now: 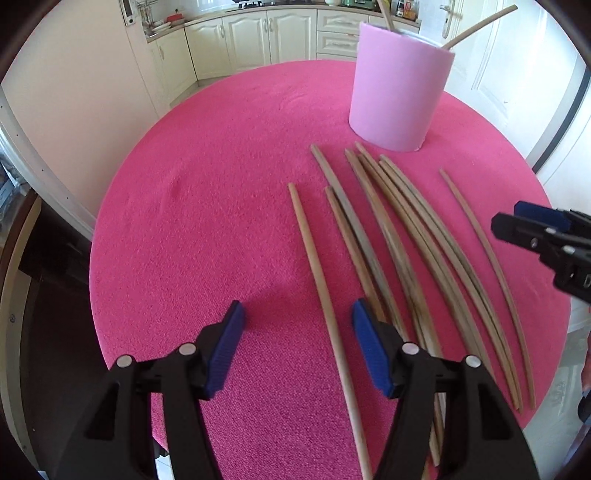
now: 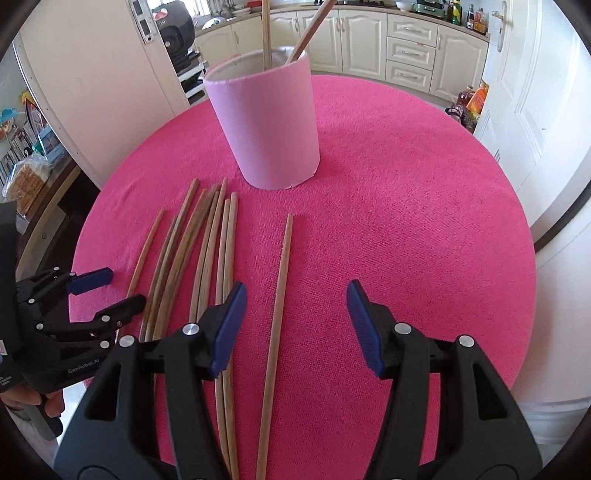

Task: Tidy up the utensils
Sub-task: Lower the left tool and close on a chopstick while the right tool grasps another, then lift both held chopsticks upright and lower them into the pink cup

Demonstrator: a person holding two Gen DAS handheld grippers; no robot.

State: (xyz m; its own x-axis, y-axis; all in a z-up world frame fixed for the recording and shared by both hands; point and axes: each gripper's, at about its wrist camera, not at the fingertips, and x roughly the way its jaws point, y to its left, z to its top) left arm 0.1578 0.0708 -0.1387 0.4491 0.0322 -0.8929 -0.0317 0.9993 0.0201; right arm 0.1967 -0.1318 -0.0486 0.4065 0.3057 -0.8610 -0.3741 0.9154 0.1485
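The right gripper [image 2: 296,326] points steeply down at the surface [image 2: 406,240], its two blue-padded fingers [image 2: 229,328] released and standing apart with nothing pressed between them. In the gap between those fingers — a little nearer the left-side pad than the other — lies a single wooden chopstick [image 2: 277,321], set apart from the rest. Its long axis runs straight ahead of the fingers, from below the gripper body out toward the pink cup [image 2: 269,129]. The fingers would close across the stick, not along it, so it seems well lined up for a pinch once the gripper is low enough; neither pad appears to touch it yet.

Just beyond the left-side finger lies the main bundle of chopsticks [image 2: 207,251], roughly parallel to the lone stick, and past that bundle the left gripper [image 2: 107,291] enters from the edge of view.

The left gripper [image 1: 297,345] has its fingers [image 1: 369,343] released too, nothing gripped. Another loose chopstick [image 1: 321,291] lies between them, closer to the right-side pad, again running away from the fingers toward the pink cup [image 1: 395,96]. The bundle [image 1: 417,251] lies past that right-side pad.

The cup stands upright beyond the far tips of the sticks, with two chopsticks [image 2: 295,33] already leaning inside it. Each hand is nearest its own outlying stick.
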